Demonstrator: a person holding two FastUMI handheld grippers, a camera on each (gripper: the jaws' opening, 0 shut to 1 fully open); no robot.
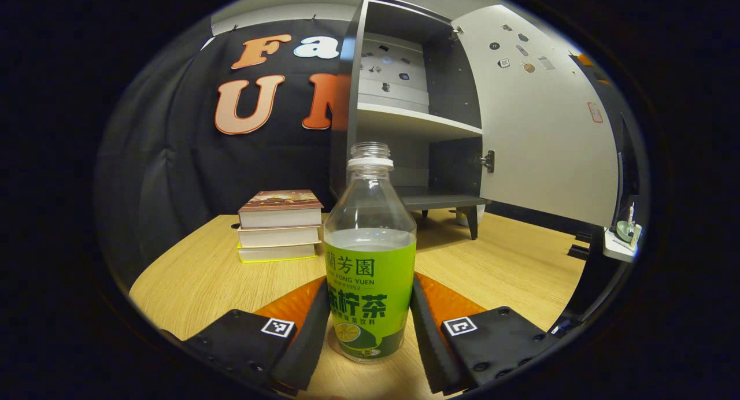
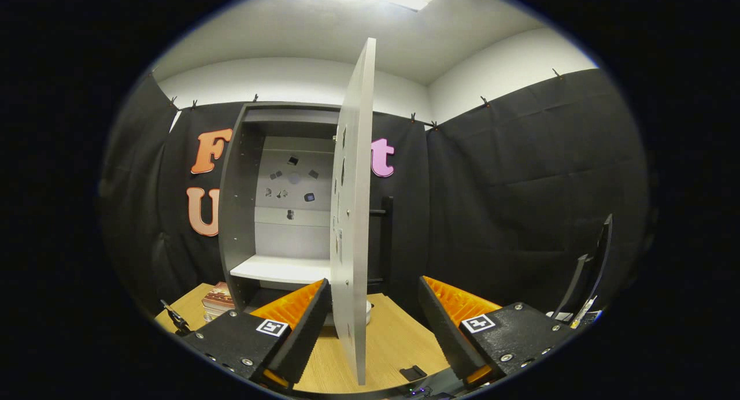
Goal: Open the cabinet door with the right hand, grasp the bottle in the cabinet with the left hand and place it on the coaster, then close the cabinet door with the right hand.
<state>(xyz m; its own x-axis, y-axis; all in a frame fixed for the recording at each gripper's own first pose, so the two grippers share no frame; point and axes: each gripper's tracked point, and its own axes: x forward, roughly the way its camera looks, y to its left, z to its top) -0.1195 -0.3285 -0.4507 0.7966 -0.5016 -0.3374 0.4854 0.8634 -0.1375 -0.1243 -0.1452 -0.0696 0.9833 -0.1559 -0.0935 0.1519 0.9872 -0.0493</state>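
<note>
Wooden tabletop (image 1: 491, 261) carries the upright green-labelled clear bottle (image 1: 370, 255) between the left gripper (image 1: 368, 325) jaws, narrowly flanking it; right gripper (image 2: 374, 325) jaws straddle the grey cabinet door (image 2: 352, 215) edge, wide.

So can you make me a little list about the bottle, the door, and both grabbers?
bottle: upright on the wooden table, no cap, green label, out of the cabinet
left gripper: fingers on both sides of the bottle, grip unclear
cabinet door: swung open
right gripper: open, door edge between its fingers
books: stacked left of the bottle
coaster: cannot tell
</note>
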